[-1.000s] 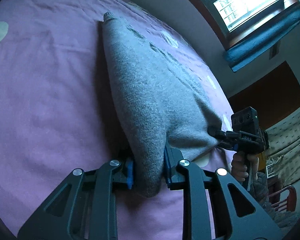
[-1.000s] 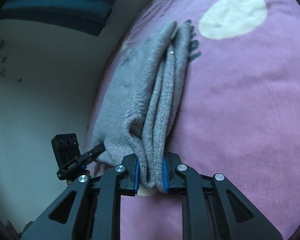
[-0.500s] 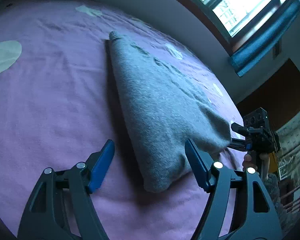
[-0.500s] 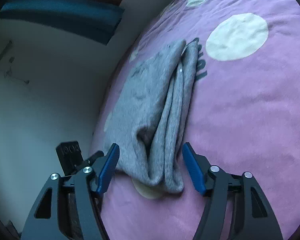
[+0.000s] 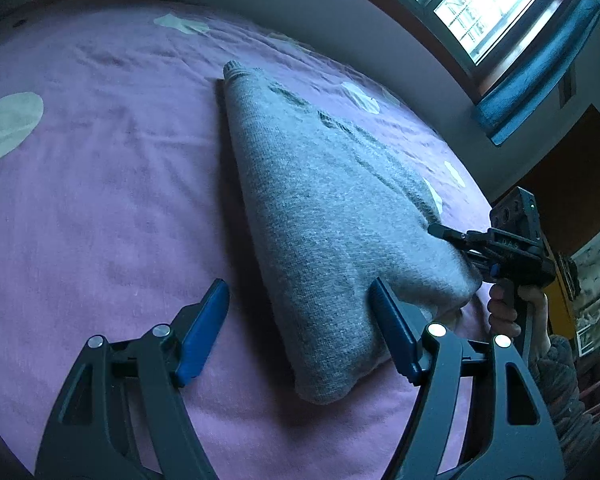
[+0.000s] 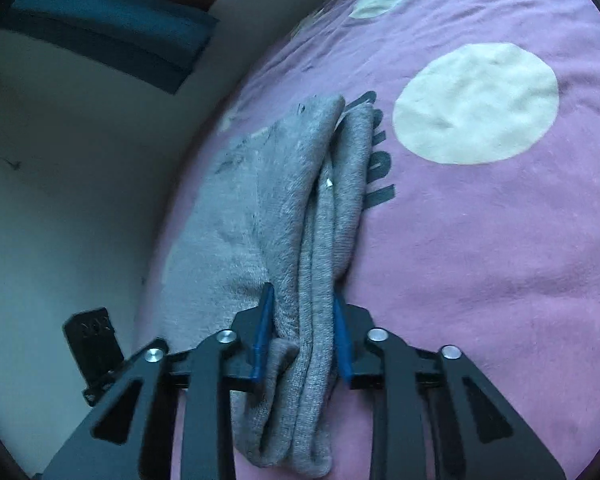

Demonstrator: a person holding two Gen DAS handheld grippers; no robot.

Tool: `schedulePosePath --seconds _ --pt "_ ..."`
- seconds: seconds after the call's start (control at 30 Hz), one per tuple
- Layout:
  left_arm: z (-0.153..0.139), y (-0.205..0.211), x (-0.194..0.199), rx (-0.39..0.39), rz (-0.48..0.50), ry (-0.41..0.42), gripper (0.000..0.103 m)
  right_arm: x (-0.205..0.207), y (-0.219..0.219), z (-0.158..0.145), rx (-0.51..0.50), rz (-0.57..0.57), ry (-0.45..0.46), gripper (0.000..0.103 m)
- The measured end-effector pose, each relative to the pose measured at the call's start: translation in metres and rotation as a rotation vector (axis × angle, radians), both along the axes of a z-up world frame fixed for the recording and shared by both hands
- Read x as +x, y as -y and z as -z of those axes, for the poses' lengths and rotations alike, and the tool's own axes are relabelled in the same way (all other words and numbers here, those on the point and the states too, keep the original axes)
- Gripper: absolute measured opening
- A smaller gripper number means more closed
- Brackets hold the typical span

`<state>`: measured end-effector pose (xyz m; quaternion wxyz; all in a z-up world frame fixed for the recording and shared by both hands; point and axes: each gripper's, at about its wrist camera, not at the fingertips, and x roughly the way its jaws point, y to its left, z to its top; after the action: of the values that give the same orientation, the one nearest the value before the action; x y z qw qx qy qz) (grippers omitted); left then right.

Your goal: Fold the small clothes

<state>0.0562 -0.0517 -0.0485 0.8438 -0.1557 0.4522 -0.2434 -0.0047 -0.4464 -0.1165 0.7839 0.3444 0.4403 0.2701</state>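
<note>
Change: your right gripper (image 6: 302, 328), spread wide half a second ago, has clamped back onto the folded edge.
Left gripper (image 5: 298, 308): yours stays wide apart, straddling the near corner.
Grey knit garment (image 5: 332, 216): folded in layers, lying on the purple spotted blanket (image 5: 100, 184).
Around: window (image 5: 496, 4), blue curtain (image 6: 104, 28).

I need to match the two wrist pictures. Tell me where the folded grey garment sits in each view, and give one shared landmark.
Left wrist: grey garment runs from centre down to lower right, between the open left gripper fingers.
Right wrist: it runs centre-left to bottom, clamped by the right gripper.
Shared landmark: purple bedspread with pale dots.
</note>
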Motion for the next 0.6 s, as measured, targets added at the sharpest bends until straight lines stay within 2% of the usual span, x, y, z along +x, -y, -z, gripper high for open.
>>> schedulePosePath --seconds 0.07,0.17,0.33,0.6 --pt "-0.001 0.001 -0.001 0.007 0.002 0.007 0.072 0.001 0.002 0.0 0.006 -0.002 -0.005 0.026" --pt "-0.002 0.003 -0.002 0.019 0.004 0.012 0.072 0.005 0.006 0.001 0.049 -0.004 -0.027 0.033" --pt "0.0 0.004 -0.003 0.031 0.006 0.02 0.073 0.023 0.008 -0.006 0.039 0.02 -0.02 0.057" --pt "0.0 0.007 -0.005 0.047 0.009 0.029 0.074 0.068 -0.005 -0.009 -0.013 0.032 -0.021 0.059"
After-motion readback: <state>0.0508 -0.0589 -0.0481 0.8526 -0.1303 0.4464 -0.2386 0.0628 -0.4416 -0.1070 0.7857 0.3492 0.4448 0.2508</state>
